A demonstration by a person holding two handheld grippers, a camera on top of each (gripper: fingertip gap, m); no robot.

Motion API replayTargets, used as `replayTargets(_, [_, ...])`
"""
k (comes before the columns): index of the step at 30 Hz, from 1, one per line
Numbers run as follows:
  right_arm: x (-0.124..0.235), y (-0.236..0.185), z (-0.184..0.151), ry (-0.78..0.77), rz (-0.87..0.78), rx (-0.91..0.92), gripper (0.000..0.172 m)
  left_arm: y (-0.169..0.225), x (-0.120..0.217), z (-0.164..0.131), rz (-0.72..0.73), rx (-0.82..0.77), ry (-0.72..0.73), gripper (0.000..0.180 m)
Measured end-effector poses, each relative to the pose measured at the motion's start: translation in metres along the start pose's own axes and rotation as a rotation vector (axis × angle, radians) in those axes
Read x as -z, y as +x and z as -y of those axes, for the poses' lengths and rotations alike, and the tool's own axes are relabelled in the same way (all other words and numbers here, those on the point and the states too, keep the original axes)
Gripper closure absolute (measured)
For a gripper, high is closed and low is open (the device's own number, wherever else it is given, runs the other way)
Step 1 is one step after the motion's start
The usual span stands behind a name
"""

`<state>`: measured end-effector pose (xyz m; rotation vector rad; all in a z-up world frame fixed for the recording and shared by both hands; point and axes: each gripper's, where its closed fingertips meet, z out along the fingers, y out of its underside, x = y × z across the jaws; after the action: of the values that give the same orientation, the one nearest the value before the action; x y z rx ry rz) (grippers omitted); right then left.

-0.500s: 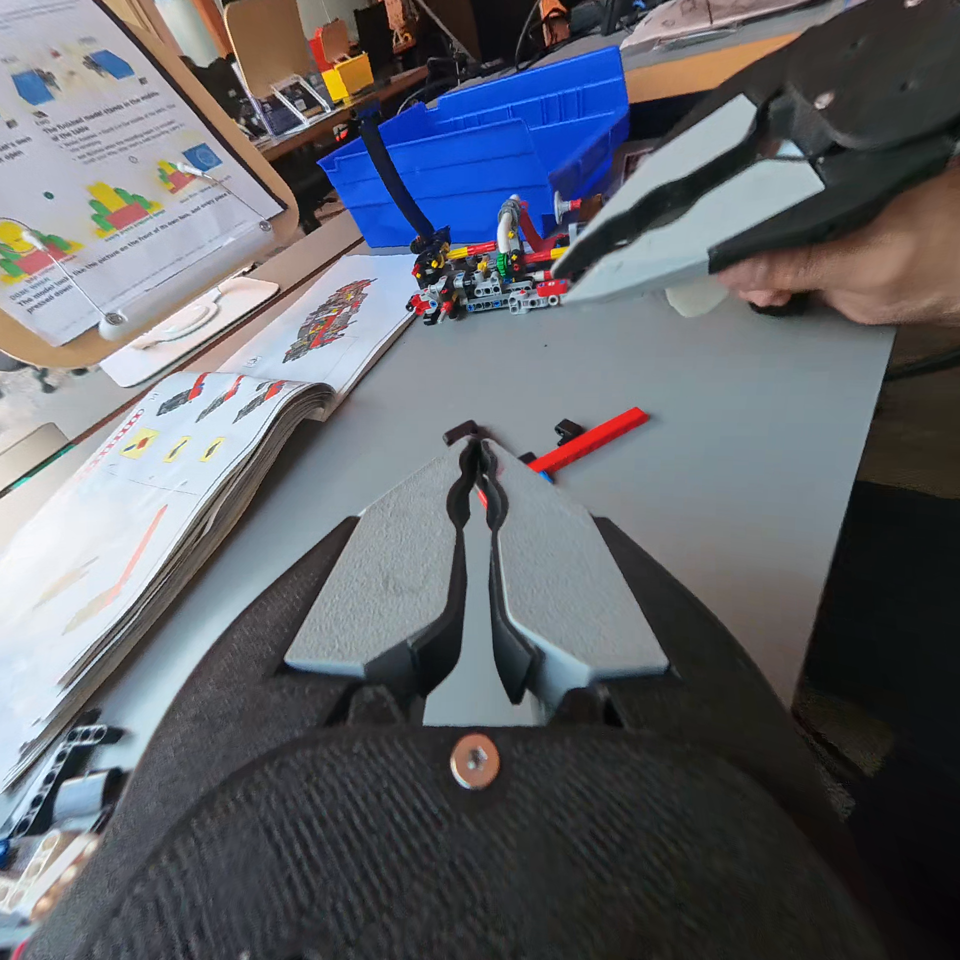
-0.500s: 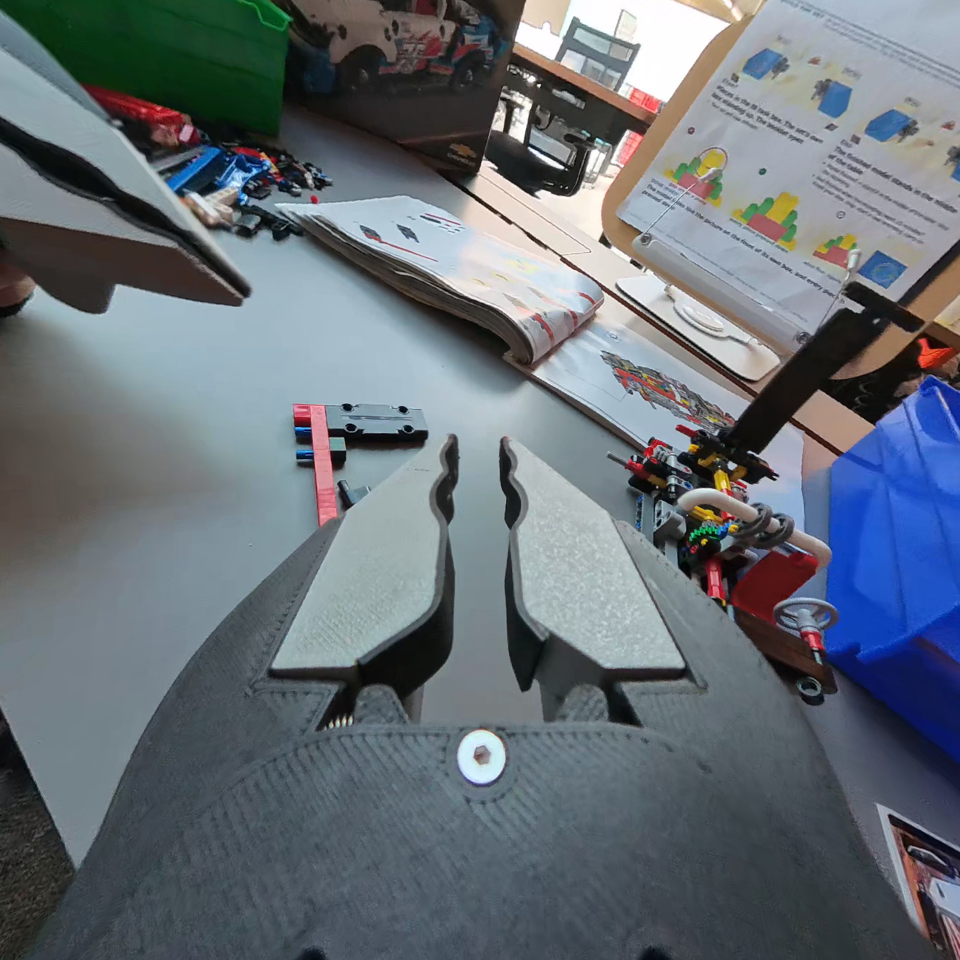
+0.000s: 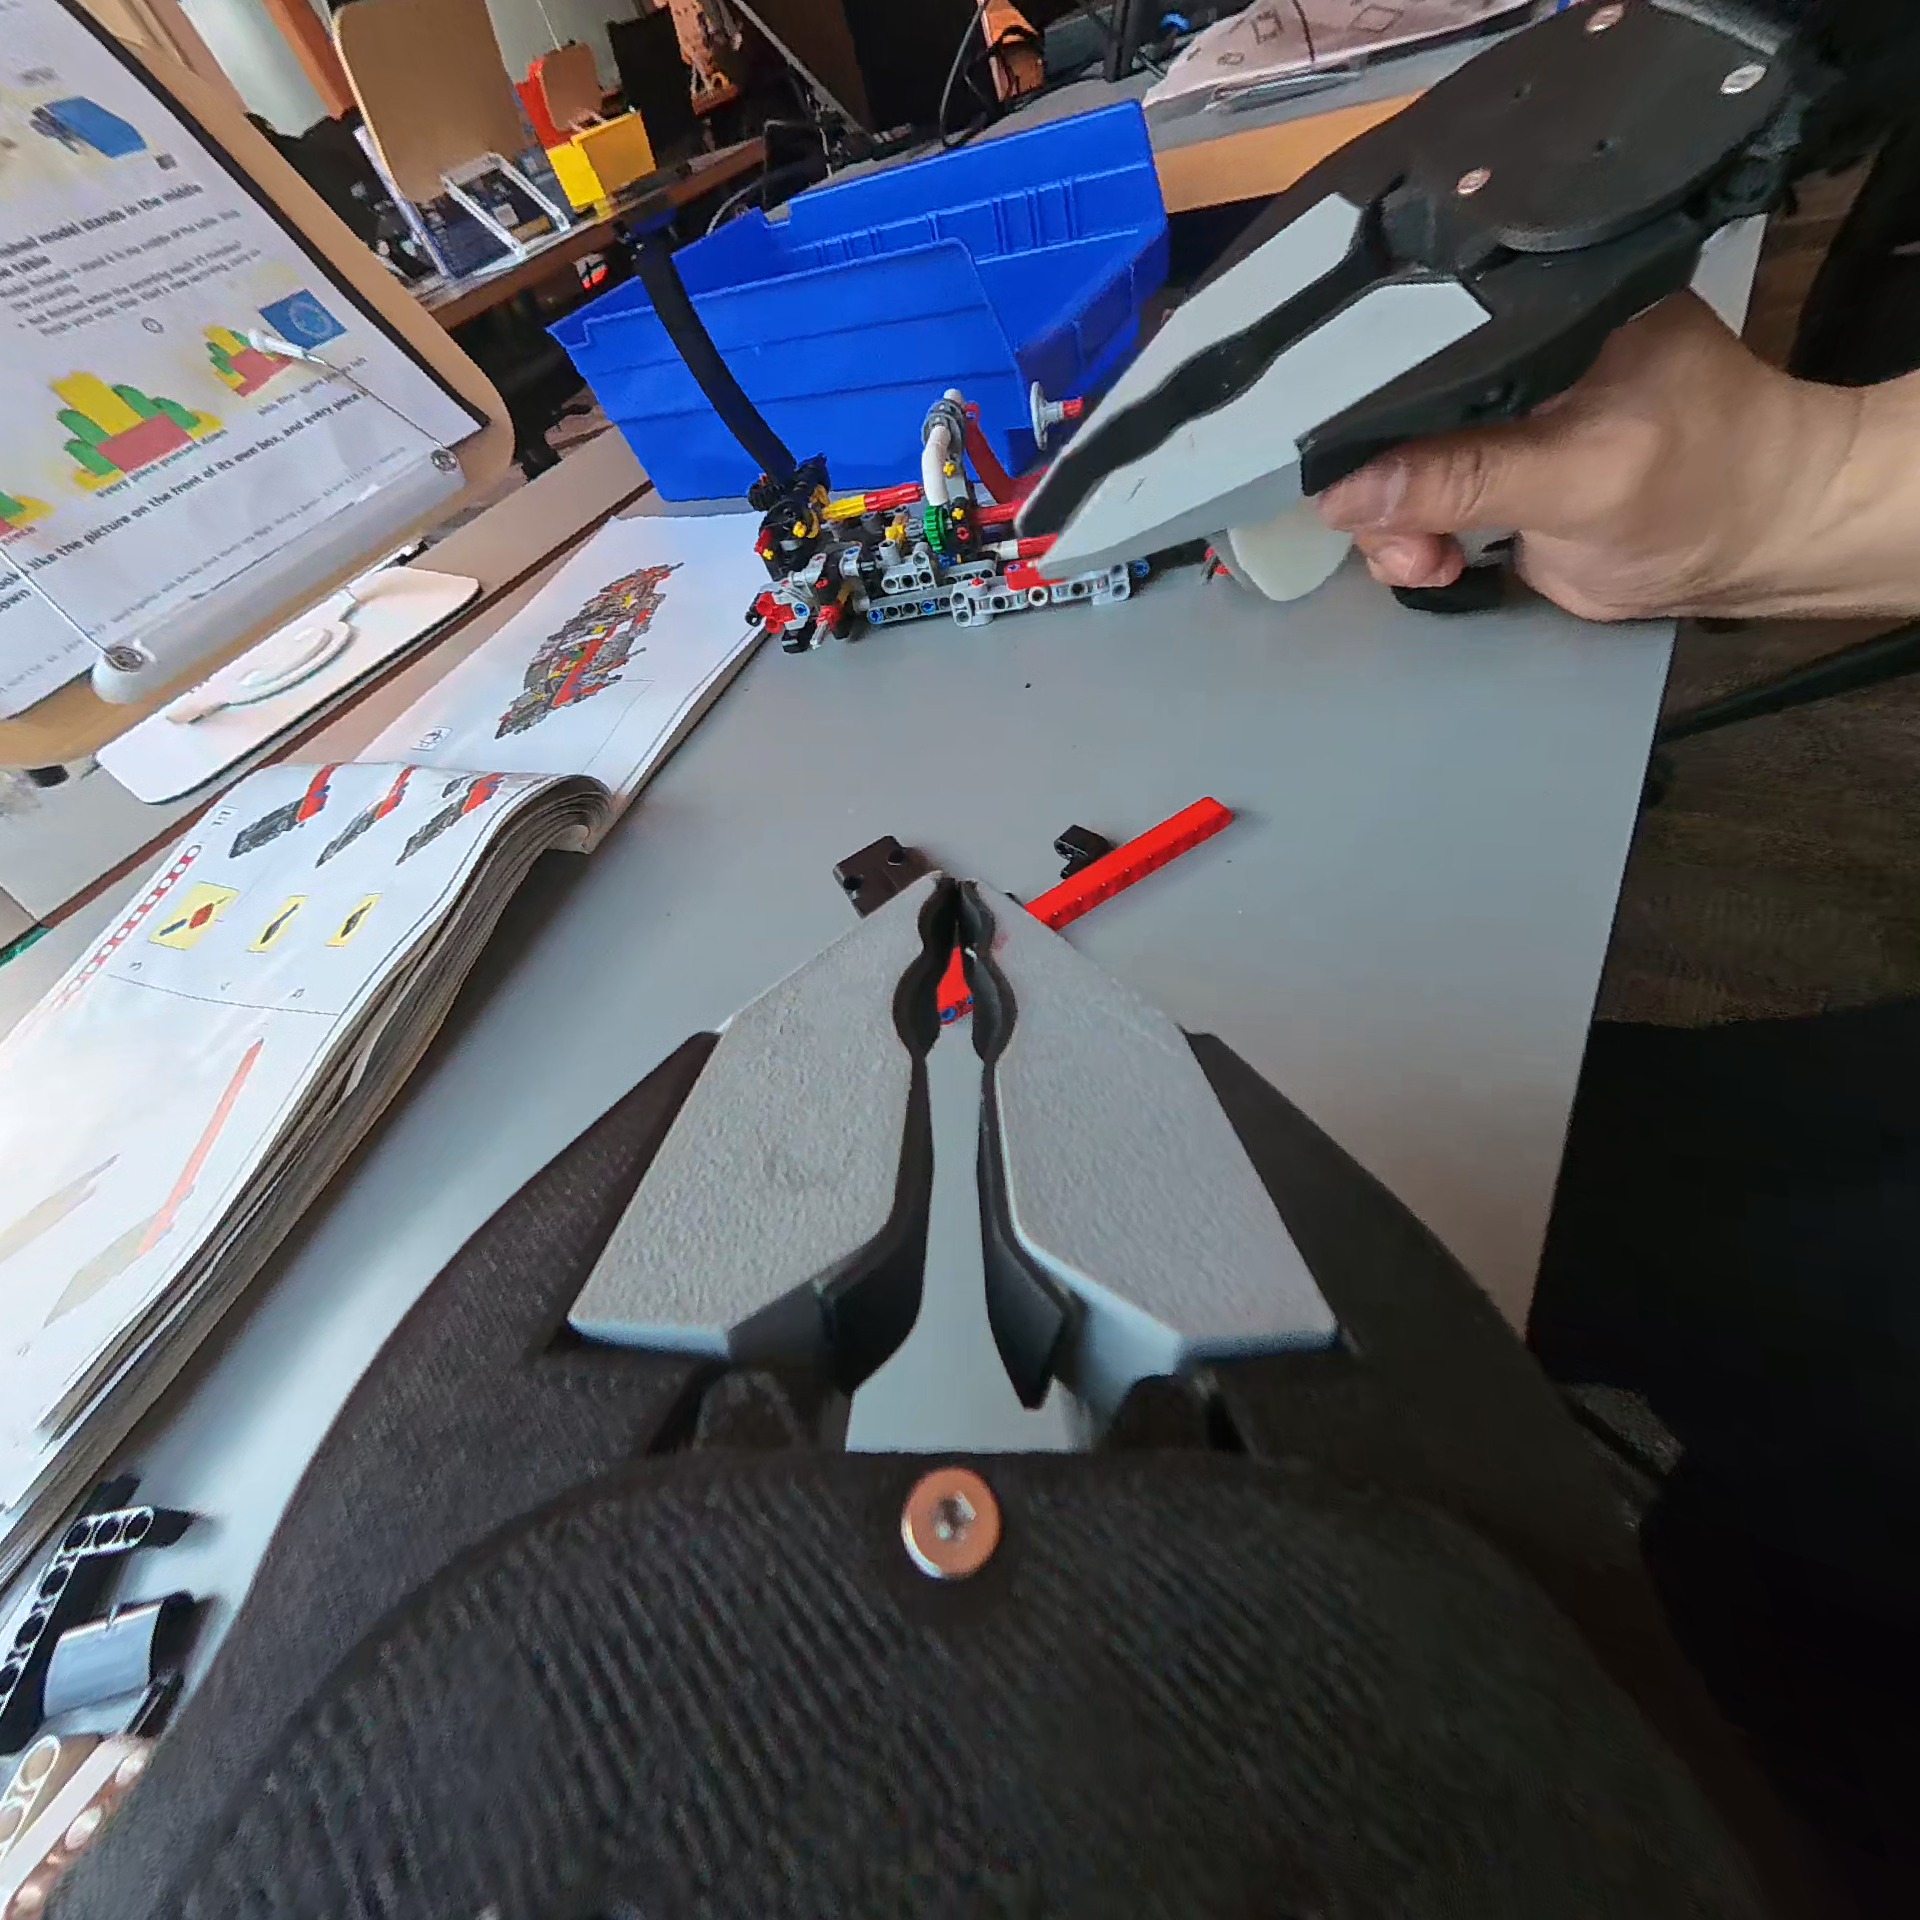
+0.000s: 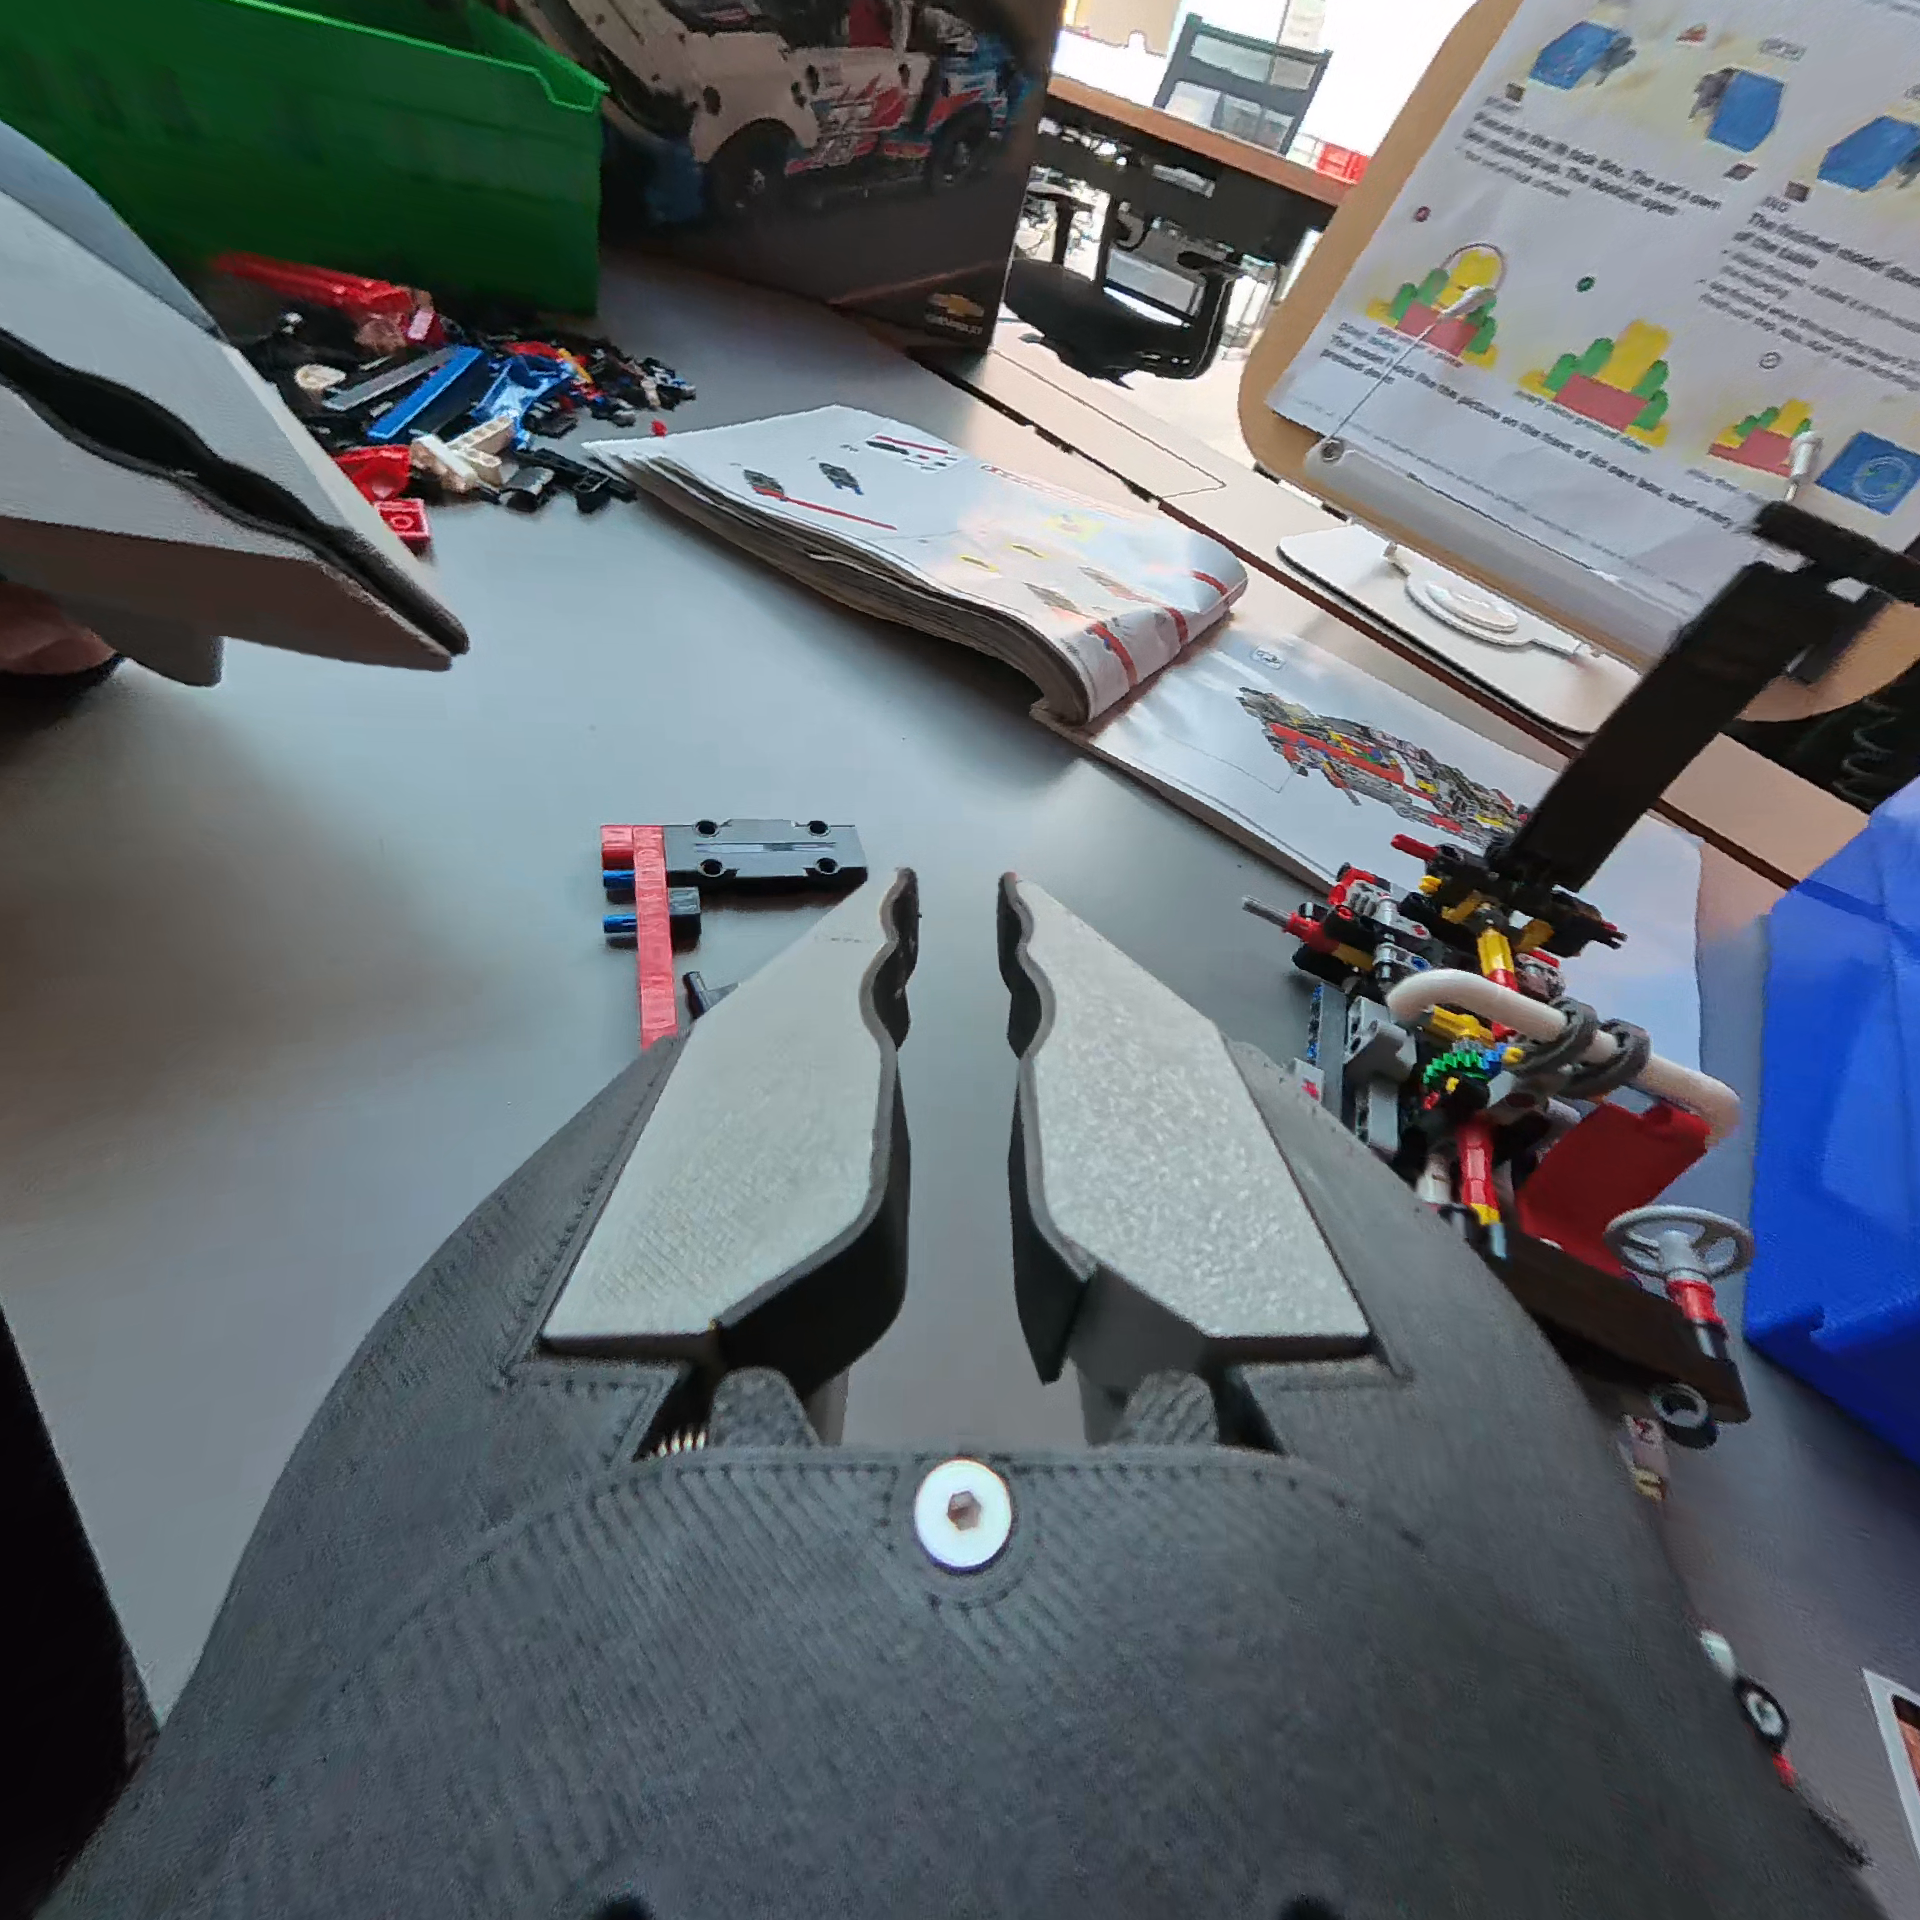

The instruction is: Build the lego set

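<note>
My left gripper point(image 3: 958, 896) is shut, and I see nothing between its pads. It hovers over a long red beam point(image 3: 1132, 860) lying on the grey table point(image 3: 1351, 987), with a black panel piece point(image 3: 878, 868) and a small black connector point(image 3: 1078, 842) beside it. The right wrist view shows the left gripper point(image 4: 447, 644) shut, clear of the table. My right gripper point(image 4: 956, 894) is open a little and empty. It points past the red beam point(image 4: 652, 935) and the black panel point(image 4: 764, 852). In the left wrist view the right gripper point(image 3: 1039, 540) is next to a part-built brick model point(image 3: 914, 561).
An open instruction booklet point(image 3: 260, 987) lies at the left. A blue bin point(image 3: 883, 312) stands behind the model point(image 4: 1475, 1039). A green bin point(image 4: 312, 135), a pile of loose pieces point(image 4: 468, 405) and a printed box point(image 4: 831, 135) are at the far side. A sheet on a stand point(image 4: 1610, 260) is behind the booklet.
Little differs. The right gripper has edged slightly leftward in front of the model, and the left gripper has dipped a little. Both grippers' jaws stand as before.
</note>
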<state>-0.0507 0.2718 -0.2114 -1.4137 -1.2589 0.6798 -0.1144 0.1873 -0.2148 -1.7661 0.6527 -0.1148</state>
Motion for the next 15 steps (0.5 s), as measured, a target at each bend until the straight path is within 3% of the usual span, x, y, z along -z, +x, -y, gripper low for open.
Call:
replayTargets(10, [-0.007,-0.009,0.002,-0.002,0.025,0.07,0.163,0.0,-0.013,0.003,0.001,-0.082,0.003,0.18])
replayTargets(15, [-0.007,-0.021,0.006,0.025,0.126,0.033,0.165,0.007,-0.015,0.001,-0.022,-0.116,-0.016,0.18])
